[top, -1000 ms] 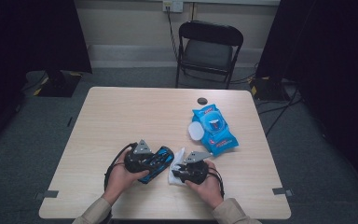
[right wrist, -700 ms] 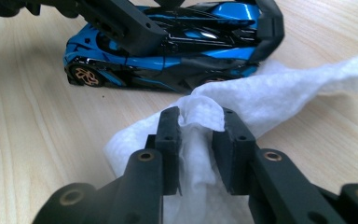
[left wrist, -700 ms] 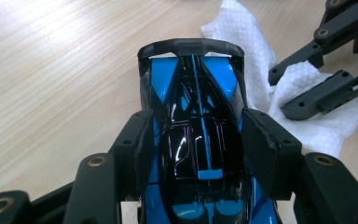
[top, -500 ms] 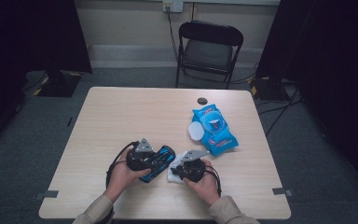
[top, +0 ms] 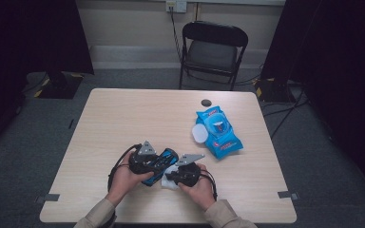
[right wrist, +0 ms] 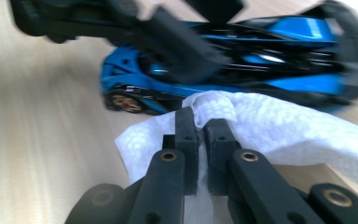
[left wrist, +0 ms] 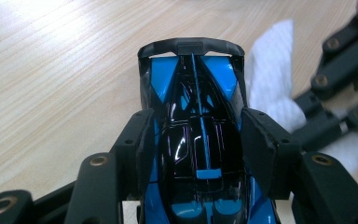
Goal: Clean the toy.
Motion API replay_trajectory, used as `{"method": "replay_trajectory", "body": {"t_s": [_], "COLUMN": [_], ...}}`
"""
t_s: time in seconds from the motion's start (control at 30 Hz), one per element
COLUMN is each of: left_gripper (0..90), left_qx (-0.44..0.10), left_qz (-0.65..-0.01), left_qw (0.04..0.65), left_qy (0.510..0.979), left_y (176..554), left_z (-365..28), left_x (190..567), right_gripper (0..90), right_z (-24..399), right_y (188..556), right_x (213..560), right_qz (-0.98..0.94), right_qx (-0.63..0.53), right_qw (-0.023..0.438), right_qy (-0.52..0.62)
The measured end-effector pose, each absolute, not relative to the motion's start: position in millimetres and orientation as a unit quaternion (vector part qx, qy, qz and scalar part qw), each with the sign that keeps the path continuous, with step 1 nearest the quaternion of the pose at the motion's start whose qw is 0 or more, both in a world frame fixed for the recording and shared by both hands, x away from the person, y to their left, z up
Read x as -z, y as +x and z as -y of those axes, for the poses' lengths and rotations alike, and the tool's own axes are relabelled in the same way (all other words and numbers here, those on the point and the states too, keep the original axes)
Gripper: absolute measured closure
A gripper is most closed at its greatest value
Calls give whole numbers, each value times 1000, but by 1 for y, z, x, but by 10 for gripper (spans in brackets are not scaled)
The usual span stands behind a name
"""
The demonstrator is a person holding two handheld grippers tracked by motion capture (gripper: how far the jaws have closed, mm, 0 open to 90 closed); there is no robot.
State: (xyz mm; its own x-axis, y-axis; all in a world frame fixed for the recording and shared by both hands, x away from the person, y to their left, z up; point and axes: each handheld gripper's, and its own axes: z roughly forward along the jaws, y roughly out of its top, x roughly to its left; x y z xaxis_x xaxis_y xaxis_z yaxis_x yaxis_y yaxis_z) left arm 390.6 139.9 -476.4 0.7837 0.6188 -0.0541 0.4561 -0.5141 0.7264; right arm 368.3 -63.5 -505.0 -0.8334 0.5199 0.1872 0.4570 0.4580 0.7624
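Left gripper [left wrist: 196,154] clamps both pads on the flanks of a glossy blue-and-black toy racing car [left wrist: 193,121] near the table's [top: 123,118] front edge, its rear wing pointing away from the jaws over bare pale wood. Right gripper [right wrist: 201,126], jaws just closed down, pinches a fold of crumpled white paper wipe [right wrist: 261,126] that lies touching the car's side. Far half of the table lies open; a blue wipes pack [top: 217,133] with a white lid and a small dark disc [top: 206,102] sit well apart toward the right edge.
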Motion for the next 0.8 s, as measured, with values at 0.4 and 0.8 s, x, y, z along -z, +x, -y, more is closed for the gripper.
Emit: {"method": "replay_trajectory", "body": {"t_s": [0.4,0.8], "left_gripper": [460,460], "left_qx": [-107,-107], "left_qz": [-310,-311], "left_qw": [382,382], "left_qy": [864,864], "left_y": [390,390], "left_z": [-140,-140], "left_x": [476,476], "right_gripper": [867,868], "right_z": [53,36], "right_y": [360,350], "right_x": [505,505], "right_qz": [-859,-867], "right_qx": [-437,-440], "right_qw": [21,-4], "right_qy": [265,235]}}
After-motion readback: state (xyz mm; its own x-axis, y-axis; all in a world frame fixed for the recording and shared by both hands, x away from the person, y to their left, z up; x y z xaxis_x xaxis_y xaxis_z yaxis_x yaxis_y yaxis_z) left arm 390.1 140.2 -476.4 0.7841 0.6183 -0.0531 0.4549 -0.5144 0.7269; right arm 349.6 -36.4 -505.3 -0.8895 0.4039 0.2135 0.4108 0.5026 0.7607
